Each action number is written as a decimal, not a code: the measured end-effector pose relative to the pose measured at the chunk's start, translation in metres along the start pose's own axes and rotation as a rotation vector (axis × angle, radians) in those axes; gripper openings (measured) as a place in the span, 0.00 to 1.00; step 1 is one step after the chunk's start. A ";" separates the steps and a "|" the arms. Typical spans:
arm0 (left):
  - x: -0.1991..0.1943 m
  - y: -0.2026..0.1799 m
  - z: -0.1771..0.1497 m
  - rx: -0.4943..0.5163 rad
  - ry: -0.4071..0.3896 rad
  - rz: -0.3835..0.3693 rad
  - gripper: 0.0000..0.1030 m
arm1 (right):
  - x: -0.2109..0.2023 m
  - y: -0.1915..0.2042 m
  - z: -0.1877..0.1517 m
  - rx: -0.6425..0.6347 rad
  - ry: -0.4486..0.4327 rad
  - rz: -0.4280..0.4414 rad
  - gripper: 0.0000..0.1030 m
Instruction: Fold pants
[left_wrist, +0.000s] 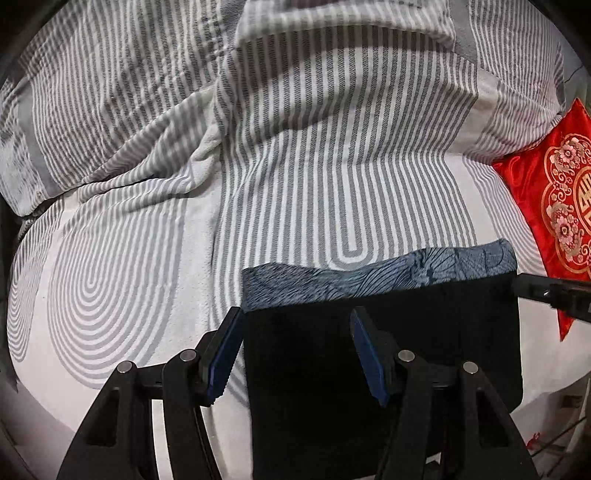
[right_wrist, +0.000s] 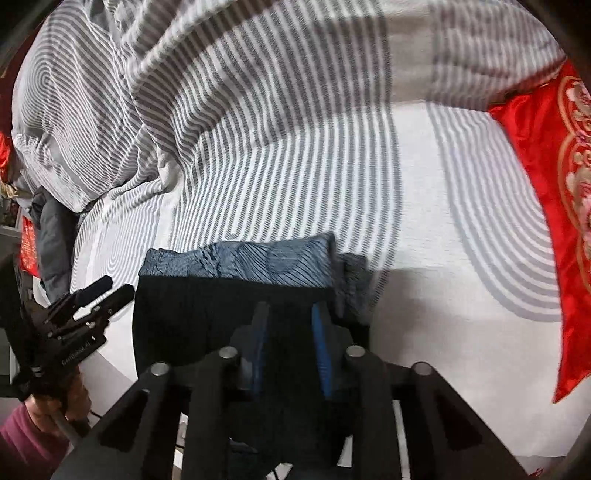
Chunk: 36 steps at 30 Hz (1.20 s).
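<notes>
My left claw (left_wrist: 295, 354) stands wide with nothing between its blue pads, one finger over the folded black pants with a blue patterned waistband (left_wrist: 388, 332) and the other just off their edge above the grey-and-white striped bed sheet (left_wrist: 147, 258). My right claw (right_wrist: 290, 347) looks narrow over the same pants, dark cloth beneath it, but I cannot tell whether it grips them. A red satin cushion with gold embroidery (right_wrist: 535, 221) lies well to its right.
</notes>
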<state>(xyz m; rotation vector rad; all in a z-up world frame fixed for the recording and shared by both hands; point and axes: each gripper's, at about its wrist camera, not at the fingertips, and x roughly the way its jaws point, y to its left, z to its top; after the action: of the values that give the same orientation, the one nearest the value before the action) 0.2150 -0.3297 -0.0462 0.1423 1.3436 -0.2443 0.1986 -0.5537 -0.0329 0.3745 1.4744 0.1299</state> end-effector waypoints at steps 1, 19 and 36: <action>0.004 -0.004 0.002 0.002 -0.002 0.006 0.59 | 0.003 0.003 0.001 -0.006 0.001 -0.002 0.17; 0.070 0.014 -0.002 -0.106 0.105 -0.025 0.78 | 0.047 -0.010 0.004 -0.031 0.014 -0.087 0.12; 0.025 -0.005 -0.013 -0.061 0.131 -0.009 0.78 | 0.020 0.019 -0.071 -0.030 0.110 -0.169 0.62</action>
<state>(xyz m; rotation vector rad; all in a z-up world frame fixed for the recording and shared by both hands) 0.2067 -0.3334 -0.0731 0.1023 1.4810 -0.2043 0.1335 -0.5175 -0.0496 0.2195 1.6043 0.0378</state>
